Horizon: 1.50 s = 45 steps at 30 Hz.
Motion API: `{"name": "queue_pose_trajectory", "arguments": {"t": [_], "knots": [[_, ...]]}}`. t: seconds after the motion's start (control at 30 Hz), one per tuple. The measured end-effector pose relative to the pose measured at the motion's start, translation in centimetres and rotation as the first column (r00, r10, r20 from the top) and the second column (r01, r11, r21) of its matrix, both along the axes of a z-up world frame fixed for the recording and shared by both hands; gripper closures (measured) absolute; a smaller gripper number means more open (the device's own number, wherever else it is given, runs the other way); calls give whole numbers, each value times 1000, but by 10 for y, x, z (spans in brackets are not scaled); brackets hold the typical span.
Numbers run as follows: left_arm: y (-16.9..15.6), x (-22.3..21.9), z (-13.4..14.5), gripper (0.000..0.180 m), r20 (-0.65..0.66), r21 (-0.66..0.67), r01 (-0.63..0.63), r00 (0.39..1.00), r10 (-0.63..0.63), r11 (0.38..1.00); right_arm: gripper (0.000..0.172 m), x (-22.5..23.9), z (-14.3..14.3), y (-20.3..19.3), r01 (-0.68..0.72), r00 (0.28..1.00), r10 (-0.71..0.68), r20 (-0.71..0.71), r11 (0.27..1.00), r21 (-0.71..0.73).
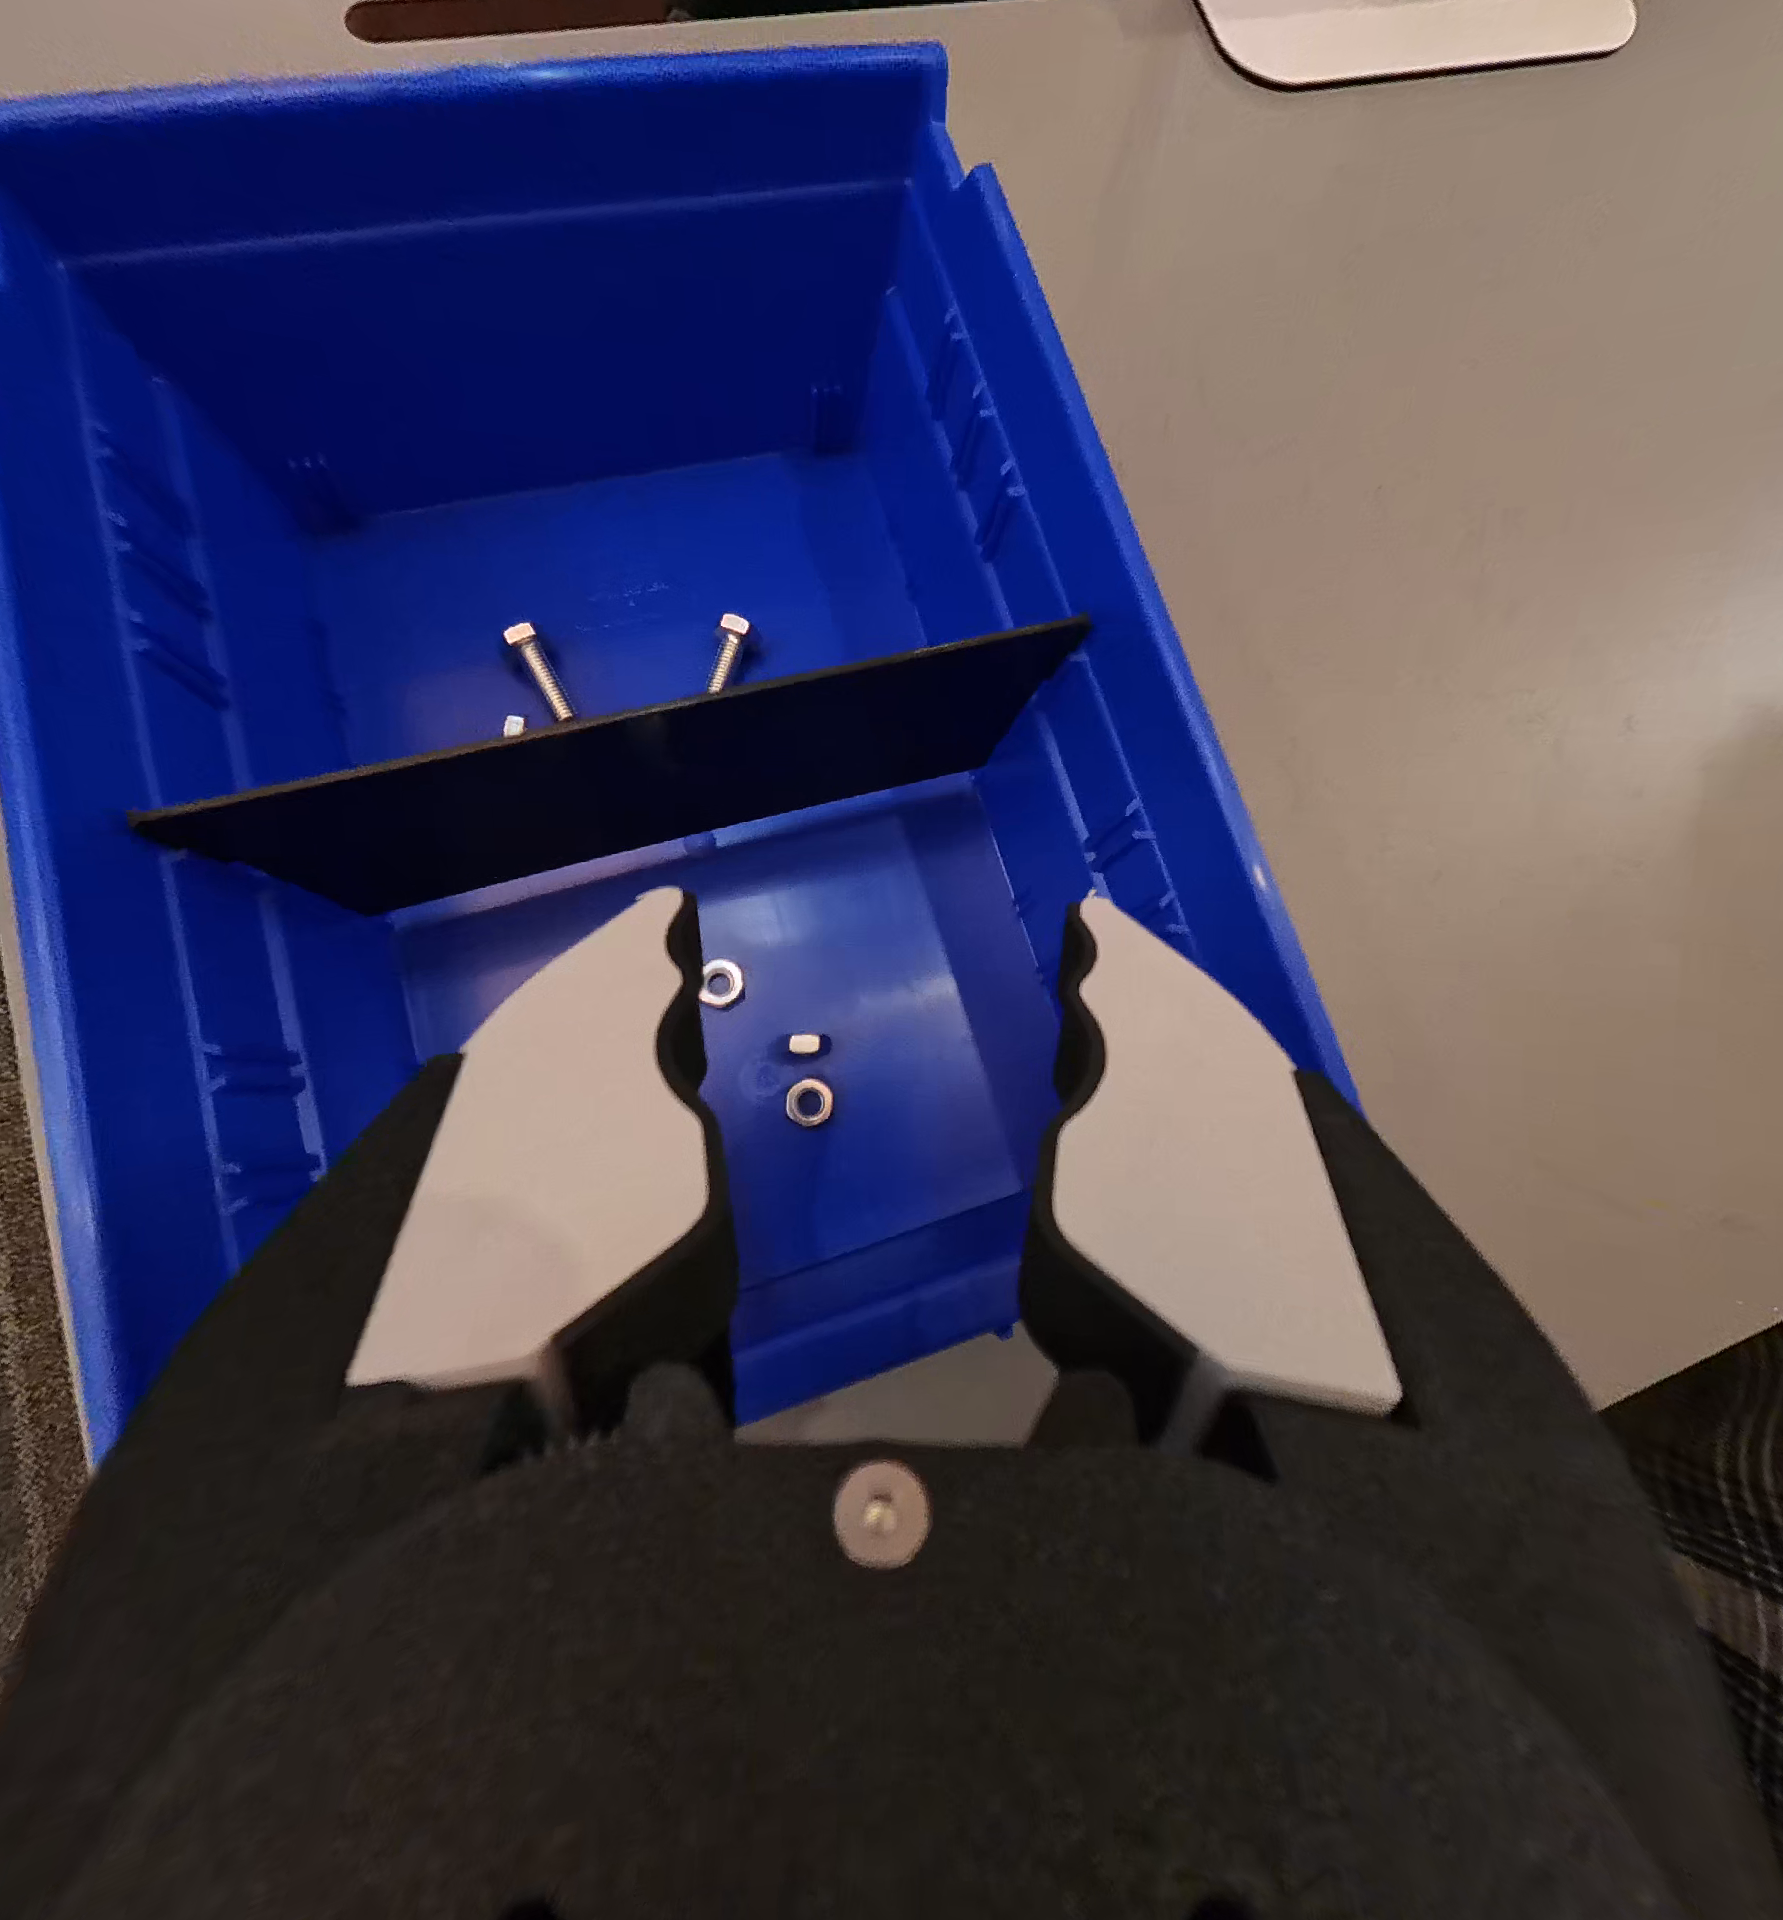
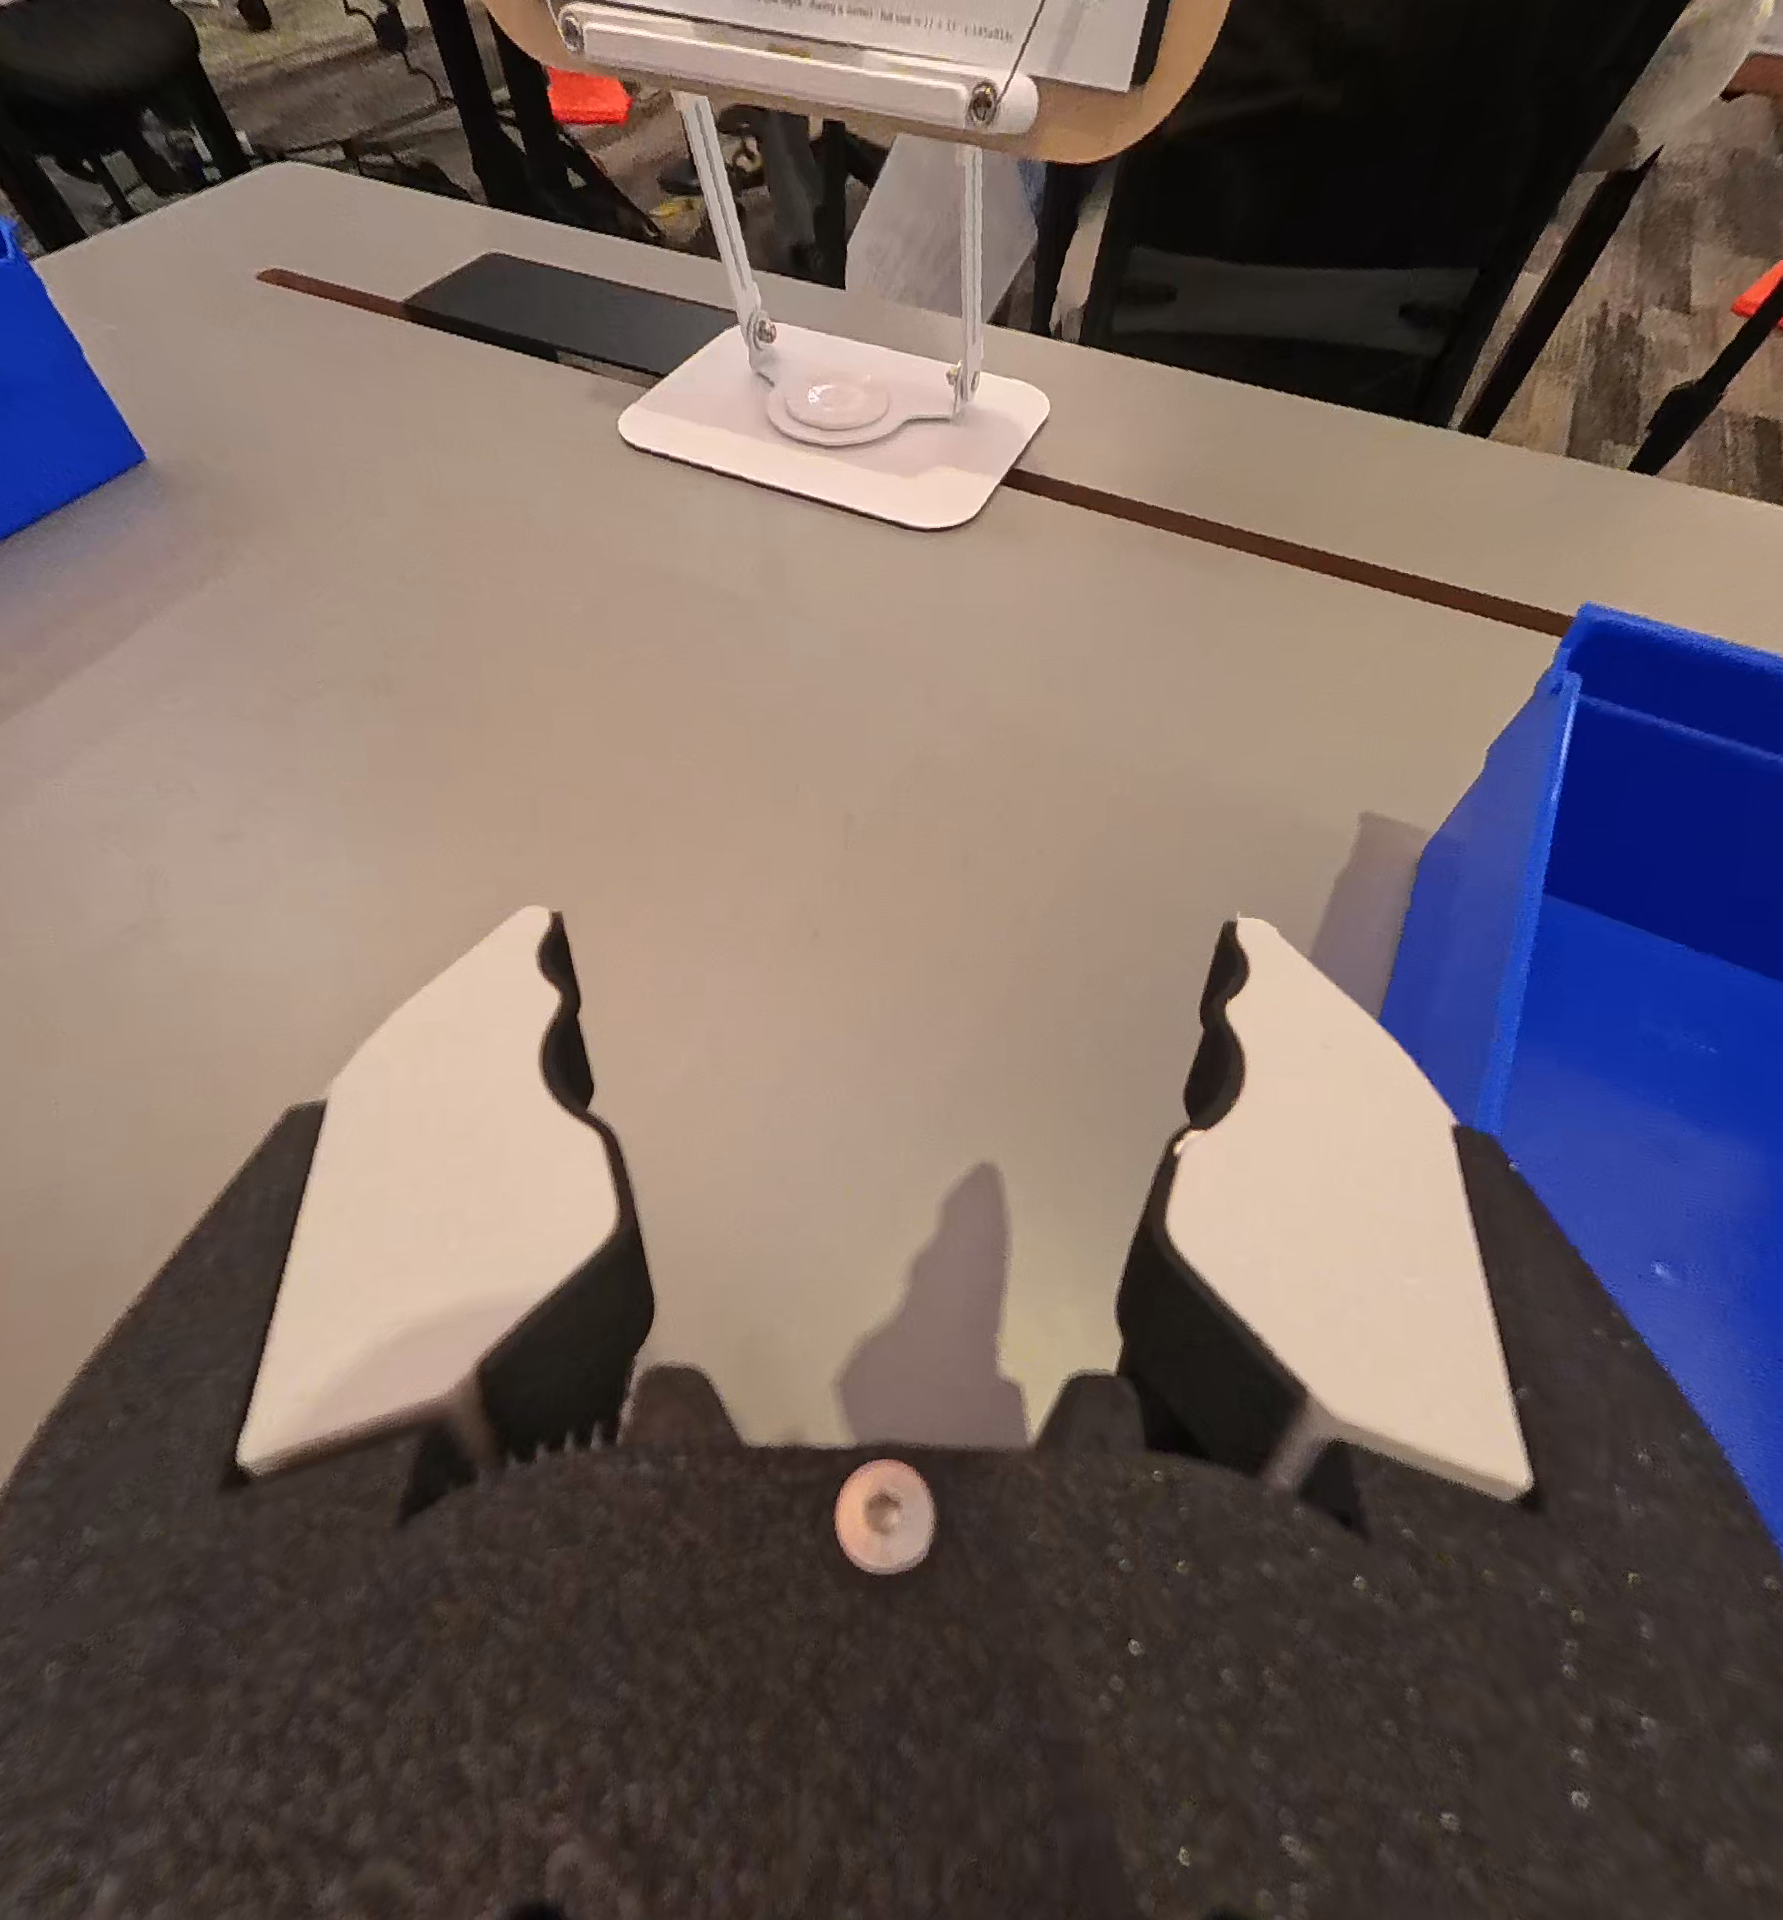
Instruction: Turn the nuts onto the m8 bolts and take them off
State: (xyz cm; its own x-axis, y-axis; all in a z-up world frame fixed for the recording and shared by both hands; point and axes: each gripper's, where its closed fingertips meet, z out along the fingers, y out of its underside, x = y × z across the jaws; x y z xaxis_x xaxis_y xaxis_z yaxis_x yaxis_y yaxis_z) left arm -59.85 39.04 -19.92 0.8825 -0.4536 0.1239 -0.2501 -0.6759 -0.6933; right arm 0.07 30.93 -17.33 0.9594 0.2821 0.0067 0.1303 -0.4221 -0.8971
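Left wrist view: spread fingers (image 1: 1126,997) over bin (image 1: 513,125) nuts (image 1: 809,1101).

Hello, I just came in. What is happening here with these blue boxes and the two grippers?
A person works with two hand-held grippers. The left gripper hangs open over a blue bin split by a black divider. Three loose nuts lie in the near part, under its fingers; bolts lie in the far part. The right gripper is open too, holding nothing, over the bare grey table beside another blue bin. Nothing is picked up yet.
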Motion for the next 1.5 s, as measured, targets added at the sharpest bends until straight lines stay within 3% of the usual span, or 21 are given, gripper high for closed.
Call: {"name": "queue_pose_trajectory", "arguments": {"t": [0.77,1.17,1.33,1.5], "knots": [[6,-8,9,115,-30,-30,-17,999,16,999,60,3,-17,-3,-17,999,16,-37,999,-44],[8,-12,-9,115,-61,-95,-16,998,10,995,60,-1,-19,1,-28,999,27,-30,998,-59],[15,-17,8,116,-67,-58,-21,998,17,998,60,-1,-16,0,-28,999,26,-21,998,-56],[45,-19,30,120,-111,-54,-8,994,2,998,60,-3,-15,0,-30,999,29,-16,998,-58]]}}
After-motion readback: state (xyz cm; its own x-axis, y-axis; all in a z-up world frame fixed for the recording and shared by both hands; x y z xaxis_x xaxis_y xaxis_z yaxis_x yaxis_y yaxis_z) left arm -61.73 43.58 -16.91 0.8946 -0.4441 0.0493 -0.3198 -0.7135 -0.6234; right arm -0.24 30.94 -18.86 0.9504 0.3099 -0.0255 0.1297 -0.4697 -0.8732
